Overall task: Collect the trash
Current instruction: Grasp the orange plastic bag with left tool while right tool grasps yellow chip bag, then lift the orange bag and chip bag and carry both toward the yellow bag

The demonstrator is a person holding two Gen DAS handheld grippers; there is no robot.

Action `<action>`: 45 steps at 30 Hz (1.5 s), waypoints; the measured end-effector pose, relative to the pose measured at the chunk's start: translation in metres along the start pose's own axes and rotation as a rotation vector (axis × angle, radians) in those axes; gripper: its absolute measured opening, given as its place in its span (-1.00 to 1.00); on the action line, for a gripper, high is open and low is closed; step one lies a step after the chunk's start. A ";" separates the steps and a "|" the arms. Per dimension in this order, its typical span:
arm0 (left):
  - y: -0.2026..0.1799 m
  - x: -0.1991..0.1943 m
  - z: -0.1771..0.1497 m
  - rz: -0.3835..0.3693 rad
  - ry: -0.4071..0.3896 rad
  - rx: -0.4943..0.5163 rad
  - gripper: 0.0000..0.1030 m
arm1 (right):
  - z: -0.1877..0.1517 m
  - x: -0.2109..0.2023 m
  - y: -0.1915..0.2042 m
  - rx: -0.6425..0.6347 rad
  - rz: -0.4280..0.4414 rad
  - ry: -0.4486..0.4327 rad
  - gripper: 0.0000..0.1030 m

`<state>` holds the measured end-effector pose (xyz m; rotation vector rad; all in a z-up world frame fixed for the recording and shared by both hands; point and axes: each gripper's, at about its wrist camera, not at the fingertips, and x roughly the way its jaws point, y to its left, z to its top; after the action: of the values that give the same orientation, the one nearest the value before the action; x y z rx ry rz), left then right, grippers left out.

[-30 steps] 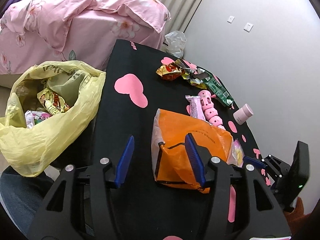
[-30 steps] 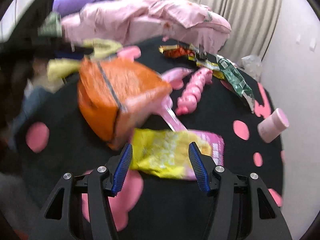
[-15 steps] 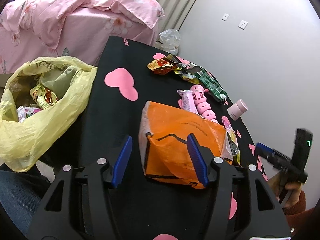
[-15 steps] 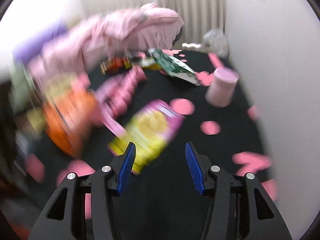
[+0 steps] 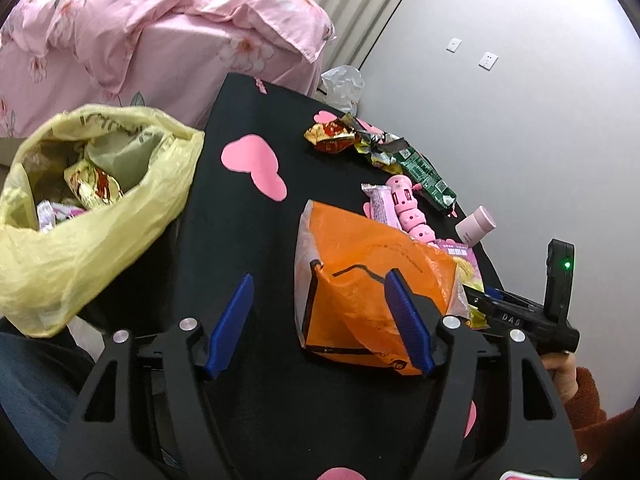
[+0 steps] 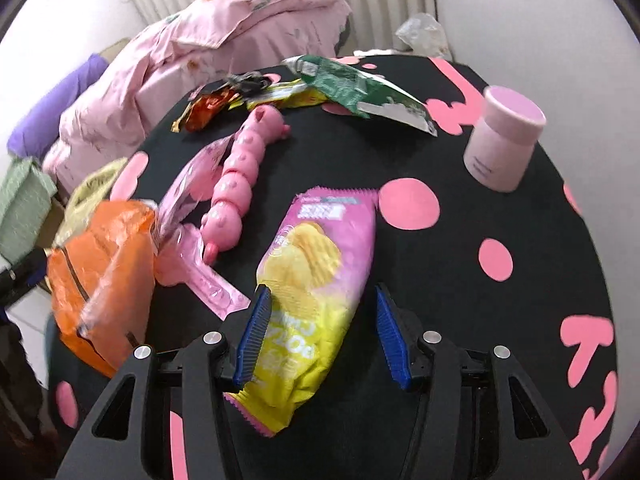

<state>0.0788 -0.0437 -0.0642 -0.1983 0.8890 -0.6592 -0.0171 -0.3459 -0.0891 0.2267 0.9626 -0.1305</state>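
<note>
A yellow trash bag [image 5: 92,216] with wrappers inside hangs off the left edge of the black table [image 5: 240,240]. My left gripper [image 5: 320,324] is open, its right finger against an orange plastic bag [image 5: 372,276]. My right gripper [image 6: 320,336] is open around the near end of a pink-and-yellow chip packet [image 6: 316,280] lying flat. The orange bag also shows in the right wrist view [image 6: 100,272] at the left. Crumpled wrappers [image 6: 256,92] and a green packet [image 6: 360,92] lie at the far side.
A pink segmented toy [image 6: 236,180] and a pink clear wrapper [image 6: 196,240] lie between the orange bag and the chip packet. A pink jar [image 6: 504,144] stands at the right. A bed with pink bedding [image 5: 160,32] is beyond the table.
My right gripper has swung and settled over the chip packet, now straddling its near end. My left gripper has shifted slightly by the orange bag.
</note>
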 end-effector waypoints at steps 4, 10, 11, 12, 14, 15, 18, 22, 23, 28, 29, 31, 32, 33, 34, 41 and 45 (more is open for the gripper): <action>-0.001 0.003 -0.004 -0.009 0.012 -0.007 0.25 | -0.006 -0.005 -0.003 -0.012 0.055 -0.023 -0.35; -0.005 0.008 -0.006 -0.070 0.074 -0.003 0.71 | -0.012 -0.027 -0.016 0.041 0.129 -0.091 -0.77; -0.006 0.010 -0.007 -0.067 0.094 -0.005 0.71 | -0.012 -0.030 -0.018 0.050 0.134 -0.100 -0.77; -0.006 0.012 -0.008 -0.056 0.103 -0.002 0.71 | -0.013 -0.034 -0.019 0.058 0.138 -0.109 -0.77; -0.009 0.011 -0.009 -0.020 0.090 0.004 0.71 | -0.014 -0.043 -0.021 0.060 0.140 -0.130 -0.77; -0.010 0.009 -0.008 -0.001 0.071 0.003 0.71 | -0.014 -0.046 -0.022 0.058 0.139 -0.138 -0.77; -0.012 0.006 0.002 0.035 0.040 -0.003 0.71 | -0.017 -0.053 -0.022 0.044 0.139 -0.154 -0.77; -0.018 0.022 0.010 0.081 0.092 -0.006 0.58 | -0.021 -0.052 -0.018 0.027 0.168 -0.148 -0.77; -0.019 0.029 0.009 0.095 0.117 -0.014 0.50 | -0.023 -0.051 -0.016 0.024 0.181 -0.145 -0.77; -0.015 0.041 0.004 0.092 0.157 -0.081 -0.03 | -0.030 -0.055 -0.006 -0.007 0.207 -0.150 -0.77; -0.016 0.042 0.003 0.080 0.168 -0.090 -0.19 | -0.030 -0.056 -0.006 -0.007 0.213 -0.154 -0.77; -0.017 0.039 0.002 0.081 0.167 -0.092 -0.31 | -0.029 -0.063 -0.006 -0.008 0.221 -0.173 -0.77; -0.020 0.036 0.002 0.084 0.163 -0.083 -0.34 | -0.029 -0.065 -0.006 -0.007 0.222 -0.180 -0.77; -0.022 0.034 0.001 0.087 0.155 -0.073 -0.36 | -0.029 -0.068 -0.007 -0.003 0.225 -0.190 -0.77; -0.026 0.029 0.001 0.092 0.141 -0.057 -0.38 | -0.028 -0.070 -0.008 -0.001 0.228 -0.195 -0.77; -0.047 -0.004 0.005 0.123 0.050 0.037 -0.41 | -0.029 -0.088 -0.014 0.030 0.257 -0.227 -0.77; -0.052 -0.018 0.006 0.127 0.014 0.058 -0.41 | -0.028 -0.100 -0.010 0.007 0.261 -0.254 -0.77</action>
<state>0.0513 -0.0743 -0.0265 -0.0848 0.8871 -0.5679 -0.0980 -0.3480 -0.0234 0.3321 0.6734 0.0757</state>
